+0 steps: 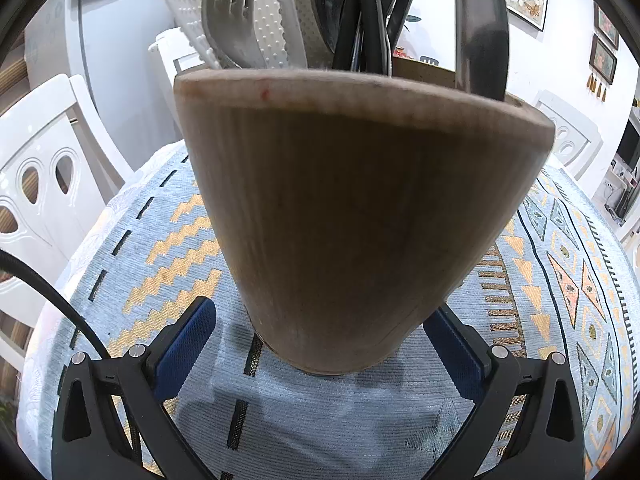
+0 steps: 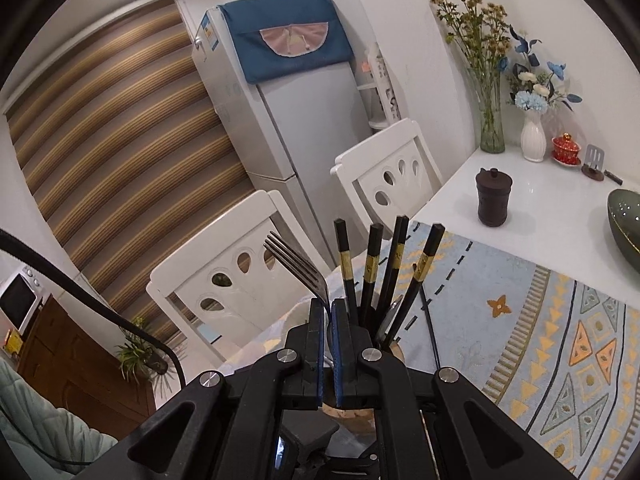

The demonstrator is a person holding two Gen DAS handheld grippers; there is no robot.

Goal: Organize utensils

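A wooden utensil holder (image 1: 344, 208) stands on the patterned cloth and fills the left wrist view. My left gripper (image 1: 324, 312) stands open around its base: the right pad (image 1: 452, 344) is at the wall, while a strip of cloth shows beside the left pad (image 1: 184, 348). A fork (image 1: 228, 12), a dark spoon (image 1: 332, 0), black chopsticks (image 1: 368, 12) and a metal handle (image 1: 480, 28) stick out of it. My right gripper (image 2: 328, 304) is shut on a fork (image 2: 296, 268) just above the holder (image 2: 352, 412), tines up and to the left, beside several gold-banded chopsticks (image 2: 372, 264).
White chairs (image 2: 224, 276) stand along the table's far side, with a fridge (image 2: 288, 120) behind. On the white tabletop (image 2: 560, 196) are a dark brown jar (image 2: 494, 200), flower vases (image 2: 534, 140) and a green bowl (image 2: 626, 224). A black cable (image 1: 48, 288) runs at the left.
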